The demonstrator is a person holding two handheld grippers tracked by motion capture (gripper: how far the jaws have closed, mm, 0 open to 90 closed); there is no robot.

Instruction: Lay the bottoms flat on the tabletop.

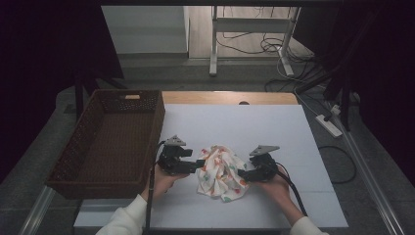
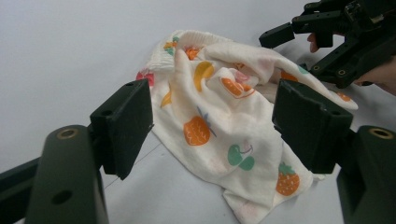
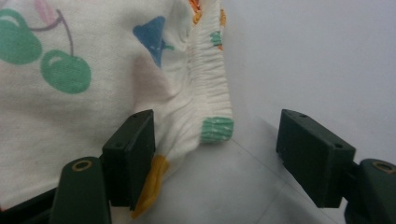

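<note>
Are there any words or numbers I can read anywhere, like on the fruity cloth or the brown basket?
No words or numbers can be read anywhere.
Cloth: fruit pictures, no letters.
Basket: a small pale tag on the far wall, too small and blurred to read.
Left hand-held gripper and right hand-held gripper: no labels to be seen.

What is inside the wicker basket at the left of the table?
The basket shows a bare woven floor, nothing lying on it. The strip behind its near wall is hidden.

White fruit-print cloth (image 1: 221, 171), brown basket (image 1: 110, 142)
</note>
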